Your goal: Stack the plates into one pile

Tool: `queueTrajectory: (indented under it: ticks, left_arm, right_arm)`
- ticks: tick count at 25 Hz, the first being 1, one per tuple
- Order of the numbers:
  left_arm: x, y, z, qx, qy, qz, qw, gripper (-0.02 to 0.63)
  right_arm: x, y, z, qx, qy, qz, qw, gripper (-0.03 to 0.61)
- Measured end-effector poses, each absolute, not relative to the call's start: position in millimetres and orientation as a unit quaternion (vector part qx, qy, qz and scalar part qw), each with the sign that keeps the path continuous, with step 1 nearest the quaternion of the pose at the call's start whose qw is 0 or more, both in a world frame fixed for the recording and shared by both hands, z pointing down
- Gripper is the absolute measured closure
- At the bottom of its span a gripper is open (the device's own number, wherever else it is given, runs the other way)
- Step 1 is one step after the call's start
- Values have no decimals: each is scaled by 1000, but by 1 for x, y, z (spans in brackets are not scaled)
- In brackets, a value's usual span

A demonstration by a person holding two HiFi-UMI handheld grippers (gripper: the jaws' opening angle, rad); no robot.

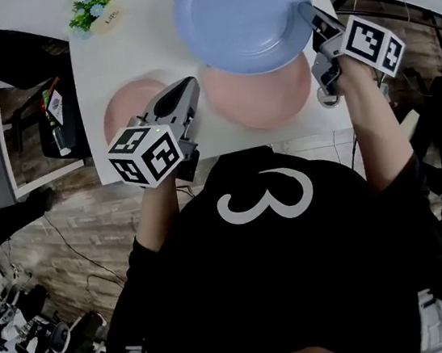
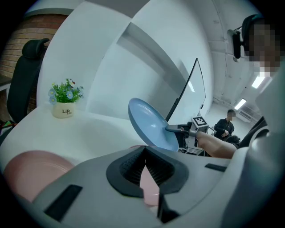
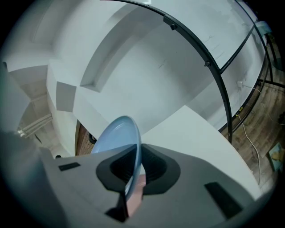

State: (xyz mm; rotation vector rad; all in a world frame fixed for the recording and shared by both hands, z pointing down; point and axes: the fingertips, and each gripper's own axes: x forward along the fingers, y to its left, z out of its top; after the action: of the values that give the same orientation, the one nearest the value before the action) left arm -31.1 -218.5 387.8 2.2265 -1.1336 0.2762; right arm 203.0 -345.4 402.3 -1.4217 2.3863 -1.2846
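We see the right claw [image 1: 309,16] clamping the blue plate [image 1: 239,14] by its rim, held above the desk [image 1: 145,43]. The big pink plate [image 1: 263,96] lies just below it, on our side. The left claw [image 1: 186,93] is pinched together and empty.

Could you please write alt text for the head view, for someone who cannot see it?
Seen from above, the right gripper grips a blue plate by its rim, raised over a pink plate on a white table. The left gripper is beside a second pink plate; a flower pot stands farther back.
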Motion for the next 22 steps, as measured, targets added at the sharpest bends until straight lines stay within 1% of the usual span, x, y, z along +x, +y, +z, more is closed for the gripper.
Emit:
queueTrajectory:
  ticks: [6, 12, 22]
  left_arm:
    - [-28, -212, 387, 840, -435, 104, 307, 598]
    - [-26, -200, 397, 835, -441, 103, 312, 598]
    - [-34, -180, 410, 821, -456, 111, 325, 598]
  right_arm:
    - [203, -312, 410, -446, 786, -428, 28, 545]
    - [210, -283, 432, -450, 780, -436, -1, 545]
    - [214, -257, 466, -437, 773, -459, -28, 545]
